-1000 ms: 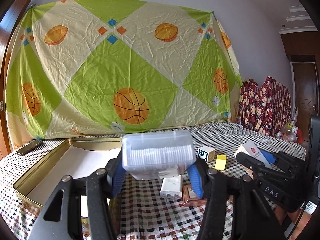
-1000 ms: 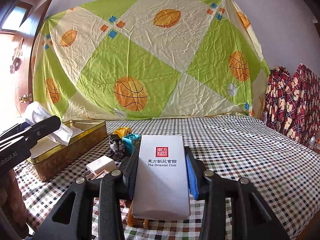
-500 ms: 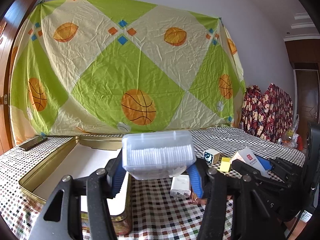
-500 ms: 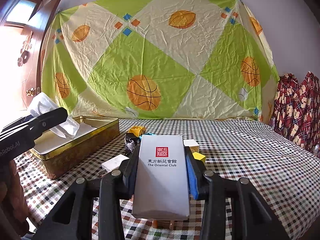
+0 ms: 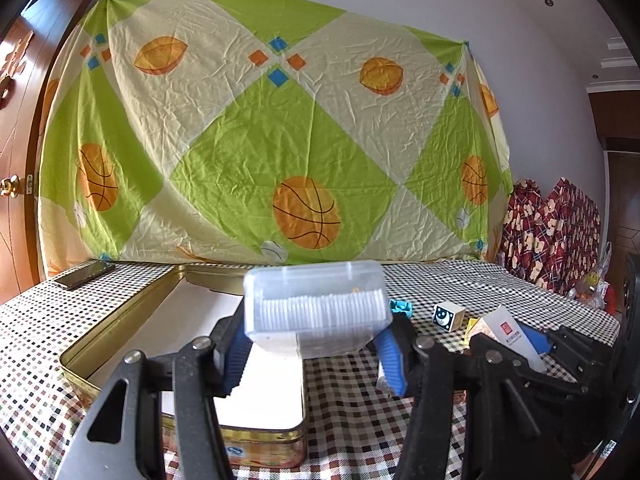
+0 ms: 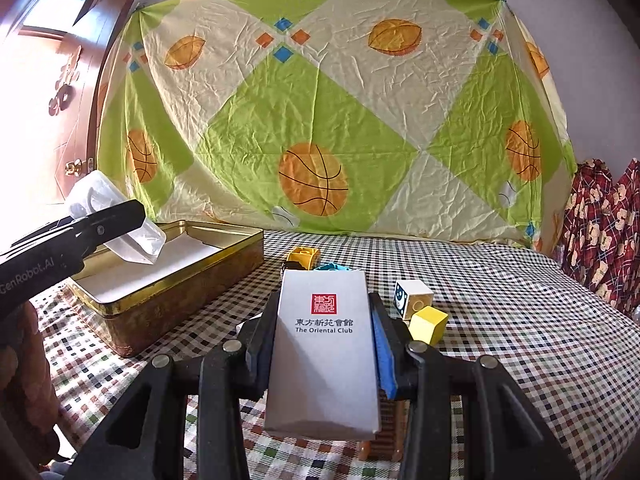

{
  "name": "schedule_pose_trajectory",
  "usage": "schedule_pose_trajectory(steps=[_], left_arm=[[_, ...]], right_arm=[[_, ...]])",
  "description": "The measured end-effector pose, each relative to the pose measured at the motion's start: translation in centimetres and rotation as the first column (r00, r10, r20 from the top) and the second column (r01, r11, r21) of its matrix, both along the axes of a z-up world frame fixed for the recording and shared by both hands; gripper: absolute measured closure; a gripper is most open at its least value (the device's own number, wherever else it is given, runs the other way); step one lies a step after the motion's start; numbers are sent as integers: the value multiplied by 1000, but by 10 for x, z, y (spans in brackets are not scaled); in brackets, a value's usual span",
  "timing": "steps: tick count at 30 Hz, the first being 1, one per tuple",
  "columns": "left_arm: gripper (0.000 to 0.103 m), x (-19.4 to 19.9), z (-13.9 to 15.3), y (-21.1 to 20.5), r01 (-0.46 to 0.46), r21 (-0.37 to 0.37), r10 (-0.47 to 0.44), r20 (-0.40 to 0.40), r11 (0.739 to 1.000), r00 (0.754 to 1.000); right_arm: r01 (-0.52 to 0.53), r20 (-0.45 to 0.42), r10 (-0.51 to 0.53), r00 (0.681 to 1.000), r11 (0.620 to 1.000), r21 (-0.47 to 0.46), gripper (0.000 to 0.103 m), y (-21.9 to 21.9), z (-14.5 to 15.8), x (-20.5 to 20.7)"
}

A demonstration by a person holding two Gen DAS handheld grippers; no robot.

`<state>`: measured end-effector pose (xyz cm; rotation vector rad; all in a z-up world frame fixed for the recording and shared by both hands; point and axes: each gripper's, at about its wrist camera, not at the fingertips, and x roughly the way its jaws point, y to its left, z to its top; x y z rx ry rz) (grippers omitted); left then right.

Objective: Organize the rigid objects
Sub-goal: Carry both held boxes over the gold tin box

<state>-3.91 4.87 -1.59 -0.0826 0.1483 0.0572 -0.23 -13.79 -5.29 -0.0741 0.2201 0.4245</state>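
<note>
My left gripper [image 5: 314, 350] is shut on a clear plastic box [image 5: 318, 308] filled with white sticks, held above the near right end of an open gold tin [image 5: 120, 330] lined with white paper. From the right wrist view that clear plastic box [image 6: 120, 220] hangs over the gold tin [image 6: 172, 300] at the left. My right gripper [image 6: 324, 344] is shut on a white "The Oriental Club" box [image 6: 324, 352], carried above the checked tablecloth. The same white box [image 5: 506, 334] shows at the right of the left wrist view.
On the checked cloth lie a white cube with a moon face [image 6: 412, 298], a yellow cube [image 6: 428, 324], a yellow brick [image 6: 303, 257] and a blue brick [image 5: 400, 306]. A dark phone [image 5: 84, 274] rests at the far left. A patterned sheet covers the back wall.
Both grippers have drifted left with their loads. The clear box now hangs over the tin's near end, and the tin looks larger and nearer in the right wrist view.
</note>
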Motion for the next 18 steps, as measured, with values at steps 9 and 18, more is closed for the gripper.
schedule_pose_trajectory(steps=[9,18], left_arm=[[48,-1,0,11,-17,-14,17,-5,1000,1000],[48,-2,0,23,-34,-29,34,-10,999,999]], right_arm=[[-51,9,51,999,998,-34,60,25,3,-10],[-96,36,97,995,995,-32,60,44,15,-13]])
